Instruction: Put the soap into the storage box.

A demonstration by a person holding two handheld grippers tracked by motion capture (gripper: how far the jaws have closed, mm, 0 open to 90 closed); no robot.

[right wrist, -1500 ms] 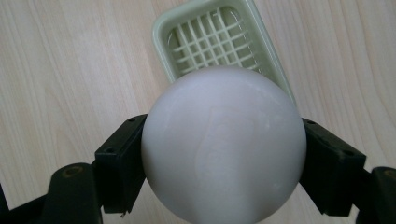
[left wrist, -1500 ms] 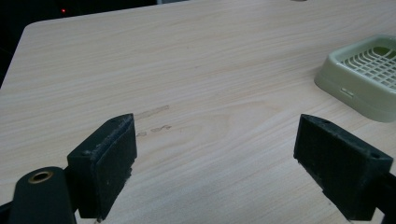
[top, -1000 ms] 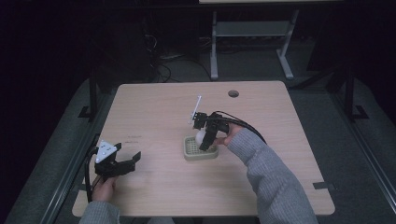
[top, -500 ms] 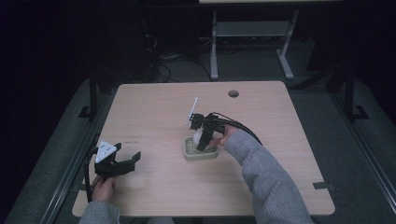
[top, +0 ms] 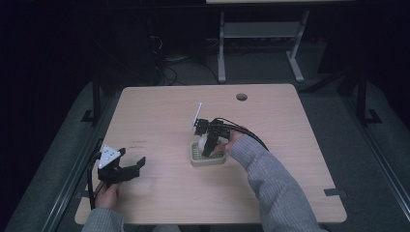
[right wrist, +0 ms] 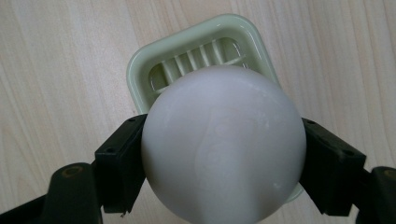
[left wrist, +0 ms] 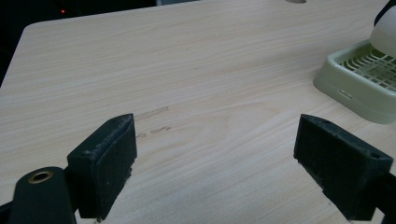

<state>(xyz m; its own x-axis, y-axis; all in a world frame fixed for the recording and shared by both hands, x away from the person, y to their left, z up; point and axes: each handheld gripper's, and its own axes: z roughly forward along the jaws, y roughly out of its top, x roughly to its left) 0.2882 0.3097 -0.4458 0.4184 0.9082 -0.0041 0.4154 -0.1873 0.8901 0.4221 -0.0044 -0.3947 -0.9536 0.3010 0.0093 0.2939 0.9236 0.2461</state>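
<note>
From above, the right gripper (top: 209, 141) hung over a pale green slatted tray (top: 207, 158) near the middle of the desk (top: 290, 145), with a white rounded object (top: 202, 144) pinched between its jaws, directly over the tray. The left gripper (top: 126, 170) rested well off to that gripper's left, near the desk's front edge, its jaws spread on nothing.

Along the left gripper's own jaws, both black pads (left wrist: 112, 161) stood wide apart over bare wood. The tray (left wrist: 359, 77) sat ahead and to the right of them, and the white object's lower edge (left wrist: 385, 32) hovered just above its rim; whether it touched the slats I could not tell.

Looking down the right gripper's jaws (right wrist: 222, 149), the white ball (right wrist: 222, 147) was clamped at its widest part, hiding most of the tray (right wrist: 196, 51) beneath. What showed of the tray's slats looked bare.

To my eye the smooth round surface could slip out of the flat pads, and released off-centre it might strike the rim and roll off across the desk.
</note>
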